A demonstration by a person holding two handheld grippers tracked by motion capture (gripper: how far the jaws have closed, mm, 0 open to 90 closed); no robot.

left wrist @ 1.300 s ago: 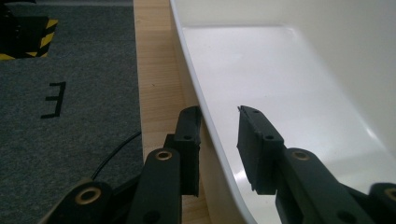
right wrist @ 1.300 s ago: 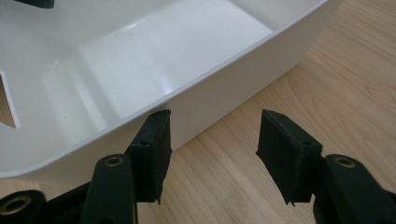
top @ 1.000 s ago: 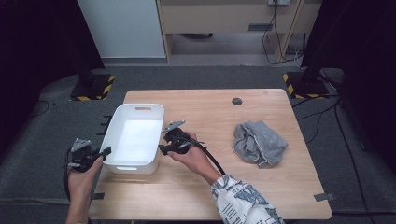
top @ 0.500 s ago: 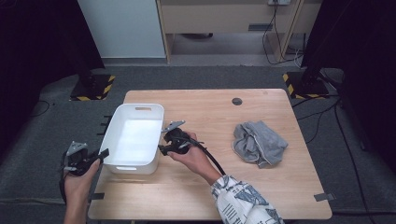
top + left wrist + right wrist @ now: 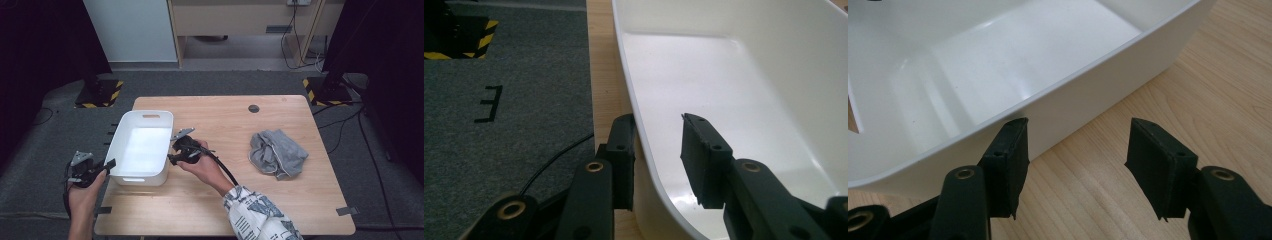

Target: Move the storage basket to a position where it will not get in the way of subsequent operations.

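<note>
left tool [image 5: 656,162] straddles white bin [image 5: 734,65] wall, unclamped.

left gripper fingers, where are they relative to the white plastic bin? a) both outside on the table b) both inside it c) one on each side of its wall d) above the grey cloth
c, in the left gripper view the left gripper has one finger outside the wall of the white plastic bin and the other inside, with a gap beside the inner finger.
</note>
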